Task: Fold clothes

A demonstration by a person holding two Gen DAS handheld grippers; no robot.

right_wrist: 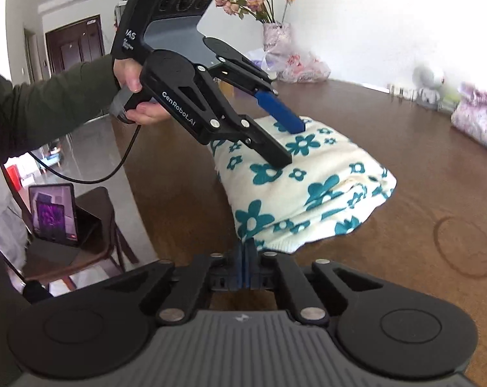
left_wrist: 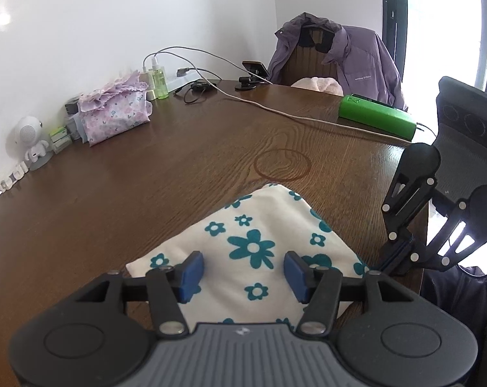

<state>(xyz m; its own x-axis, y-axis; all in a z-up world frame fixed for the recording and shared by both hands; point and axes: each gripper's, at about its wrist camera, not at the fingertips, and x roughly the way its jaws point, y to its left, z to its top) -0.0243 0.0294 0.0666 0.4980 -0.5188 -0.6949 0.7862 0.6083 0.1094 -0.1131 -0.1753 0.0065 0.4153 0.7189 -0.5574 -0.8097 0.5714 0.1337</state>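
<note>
A folded flowered cloth (right_wrist: 304, 187) lies near the tabletop (left_wrist: 146, 167) edge; the left gripper (left_wrist: 243, 266) hovers over it, fingers apart, while the right gripper (right_wrist: 245, 259), fingers together, pinches its corner.

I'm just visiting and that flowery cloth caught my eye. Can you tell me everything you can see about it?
The folded garment is cream, soft and knit-looking, printed with teal flowers. It lies in a thick, layered bundle on the brown wooden table, near the table's edge. The left gripper hovers over its top with jaws open; whether they touch it is unclear. The right gripper has its jaws shut at the bundle's near corner, apparently pinching the fabric edge.
</note>
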